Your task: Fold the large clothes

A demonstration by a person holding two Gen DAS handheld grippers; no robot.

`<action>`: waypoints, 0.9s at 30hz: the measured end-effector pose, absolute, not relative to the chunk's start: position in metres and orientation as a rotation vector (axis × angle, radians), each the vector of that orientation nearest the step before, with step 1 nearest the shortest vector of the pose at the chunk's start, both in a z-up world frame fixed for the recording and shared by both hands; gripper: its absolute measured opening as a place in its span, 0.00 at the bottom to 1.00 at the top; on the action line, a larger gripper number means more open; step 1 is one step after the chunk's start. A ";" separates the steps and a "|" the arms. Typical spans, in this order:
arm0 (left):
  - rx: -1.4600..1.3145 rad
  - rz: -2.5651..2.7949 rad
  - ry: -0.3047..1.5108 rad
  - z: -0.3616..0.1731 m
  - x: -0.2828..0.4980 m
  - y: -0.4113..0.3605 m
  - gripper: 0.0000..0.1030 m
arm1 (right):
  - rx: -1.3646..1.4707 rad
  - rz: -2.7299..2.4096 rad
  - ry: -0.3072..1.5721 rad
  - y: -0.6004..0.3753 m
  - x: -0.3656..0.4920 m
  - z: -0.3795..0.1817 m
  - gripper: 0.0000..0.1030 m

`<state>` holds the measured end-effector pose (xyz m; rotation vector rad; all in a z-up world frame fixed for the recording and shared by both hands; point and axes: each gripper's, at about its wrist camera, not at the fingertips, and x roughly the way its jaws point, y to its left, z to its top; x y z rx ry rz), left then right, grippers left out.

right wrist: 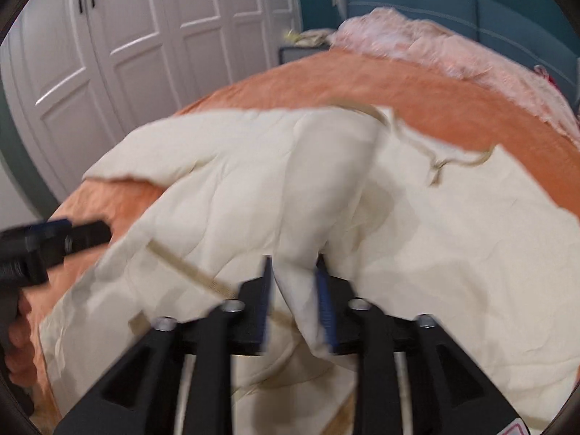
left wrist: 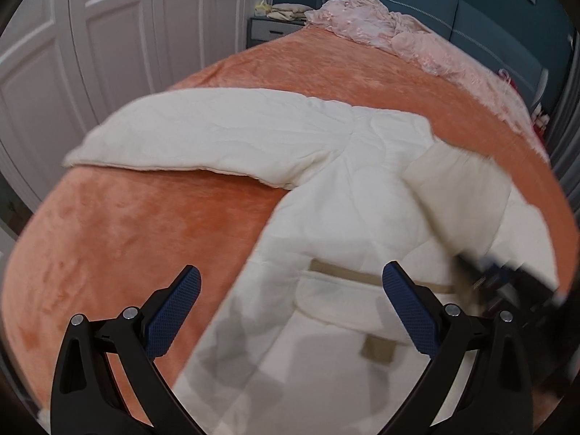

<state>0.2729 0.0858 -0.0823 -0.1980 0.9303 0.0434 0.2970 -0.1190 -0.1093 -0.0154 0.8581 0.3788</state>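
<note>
Garment: a large cream-white quilted padded coat with tan trim (left wrist: 348, 188) lay spread on the orange plush bedspread (left wrist: 119, 239), near the edge closest to the cameras, one sleeve (left wrist: 203, 134) stretched flat toward the white panelled wardrobe doors (left wrist: 119, 25).
Right gripper: the black two-finger right gripper with blue pads (right wrist: 295, 301) was pressed together on a raised fold of the coat's fabric, which stood up between the pads; the lifted cloth suggested a side panel or sleeve was being carried across the body for a fold.
Left gripper: the black left gripper with blue textured pads (left wrist: 290, 286) hovered over the coat's lower body, spread wide and holding nothing; probably placed there to pin or catch the next edge.
Trim: a tan band (left wrist: 366, 277) ran across the coat between the left fingers, and a small tan patch (left wrist: 377, 349) sat below it.
Writing: no brand or label text could be read; the patch was too blurred to tell.
Surroundings: a crumpled pink lace cover (left wrist: 391, 32) lay at the teal padded headboard (left wrist: 471, 11), well apart from the coat.
Stage: judged early to middle, since the one sleeve was still flat.
</note>
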 end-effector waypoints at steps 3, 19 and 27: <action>-0.255 0.010 0.937 -0.082 0.280 0.085 0.95 | 0.013 0.446 0.848 -0.117 0.285 -0.108 0.47; -0.446 -0.119 1.126 -0.125 0.327 0.032 0.95 | 0.558 -0.105 0.782 -0.362 0.214 -0.094 0.48; -0.405 -0.110 1.120 -0.126 0.332 0.013 0.47 | 0.852 -0.172 0.767 -0.422 0.221 -0.129 0.41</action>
